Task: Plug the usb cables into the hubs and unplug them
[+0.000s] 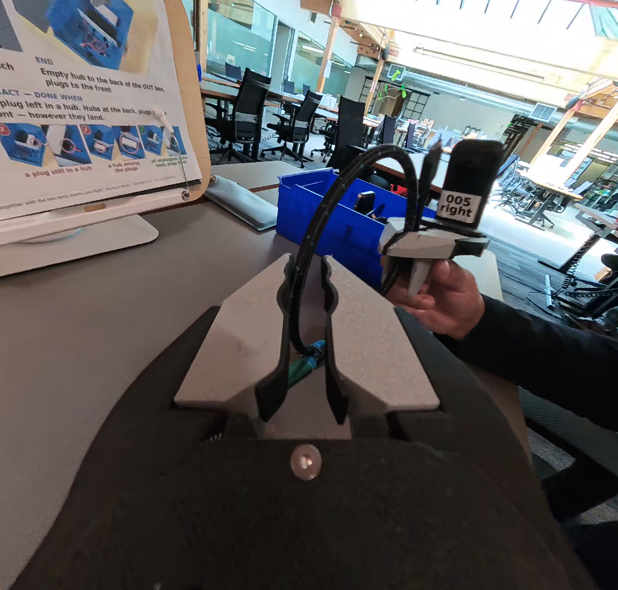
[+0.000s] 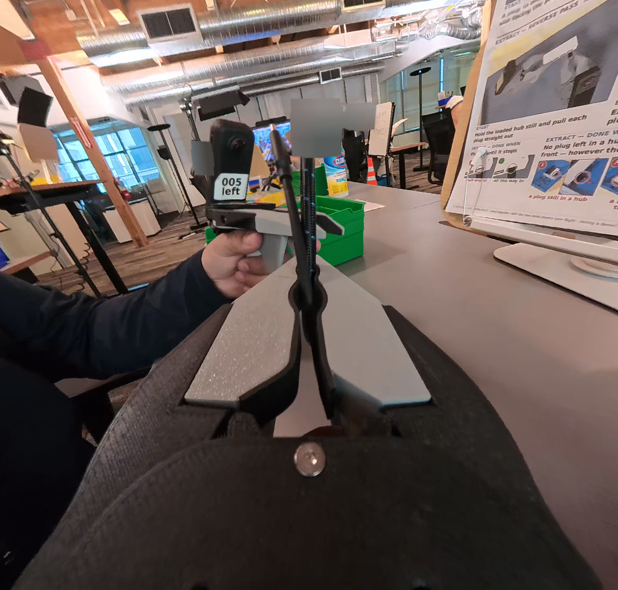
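A black braided cable (image 1: pixel 334 189) with blue flecks loops between my two grippers above the grey table (image 1: pixel 100 306). My left gripper (image 1: pixel 306 259) is open: the cable runs between its fingers along the left pad (image 1: pixel 284 289), with a clear gap to the right pad. A blue-green piece (image 1: pixel 312 351) on the cable sits deeper between the fingers. My right gripper (image 2: pixel 306 273) is shut on the cable (image 2: pixel 308 212) near its end, and a thin black plug stem (image 2: pixel 284 172) sticks up from the jaws. The right gripper also shows in the left wrist view (image 1: pixel 389 239), and the left gripper shows in the right wrist view (image 2: pixel 334 229).
A blue bin (image 1: pixel 321 219) with small dark parts stands behind the grippers. A green bin (image 2: pixel 344 236) stands on the table's other side. An instruction sheet on a white stand (image 1: pixel 83 105) is at the table's back. A grey pouch (image 1: pixel 240 199) lies beside it. A wipes canister (image 2: pixel 336 176) stands farther off. One gripper's finger ends stand about 6 centimeters off the other's.
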A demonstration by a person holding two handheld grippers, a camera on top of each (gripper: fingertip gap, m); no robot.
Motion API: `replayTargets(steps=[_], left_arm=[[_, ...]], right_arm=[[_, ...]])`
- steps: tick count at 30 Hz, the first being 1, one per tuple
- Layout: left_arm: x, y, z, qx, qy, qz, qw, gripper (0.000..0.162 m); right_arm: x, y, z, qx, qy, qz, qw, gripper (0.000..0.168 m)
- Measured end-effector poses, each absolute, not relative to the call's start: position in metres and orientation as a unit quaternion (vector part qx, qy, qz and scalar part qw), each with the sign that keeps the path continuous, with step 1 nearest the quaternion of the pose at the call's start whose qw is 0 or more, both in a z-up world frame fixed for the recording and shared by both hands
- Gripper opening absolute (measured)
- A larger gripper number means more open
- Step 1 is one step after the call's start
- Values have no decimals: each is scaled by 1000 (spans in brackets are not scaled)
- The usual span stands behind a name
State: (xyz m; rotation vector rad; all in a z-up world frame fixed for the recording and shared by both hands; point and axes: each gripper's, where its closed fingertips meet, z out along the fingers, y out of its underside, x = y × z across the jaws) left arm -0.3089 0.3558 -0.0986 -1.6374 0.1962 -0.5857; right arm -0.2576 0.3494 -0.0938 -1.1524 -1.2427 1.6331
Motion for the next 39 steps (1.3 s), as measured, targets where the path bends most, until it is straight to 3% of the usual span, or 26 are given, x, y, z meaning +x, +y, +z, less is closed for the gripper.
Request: replayTargets(steps=[5, 10, 13, 16, 19, 27, 29, 33, 39], left_arm=[[-322, 355, -90, -707, 85, -204, 672, 16], [-291, 326, -66, -654, 195, -218, 698, 19], [-262, 324, -93, -692, 240, -267, 627, 16], [-250, 335, -155, -784, 256, -254, 505, 29], [-248, 344, -183, -817, 252, -223, 469, 34], [-242, 356, -137, -733, 181, -322, 571, 51], [-241, 352, -115, -690, 154, -386, 592, 47], [-242, 343, -97, -641, 146, -446, 608, 17], [-230, 341, -108, -663, 196, -395, 605, 11]], right_arm=[[-253, 370, -83, -471, -455, 643, 396, 0], [-250, 395, -79, -496, -426, 644, 397, 0], [-250, 397, -75, -494, -419, 653, 393, 0], [-251, 393, -67, -486, -412, 666, 388, 0], [-246, 388, -45, -462, -399, 690, 390, 0], [-223, 374, 11, -361, -293, 825, 322, 0], [-225, 374, 10, -354, -274, 843, 299, 0], [-231, 378, 1, -358, -254, 855, 276, 0], [-229, 389, -6, -360, -242, 862, 262, 0]])
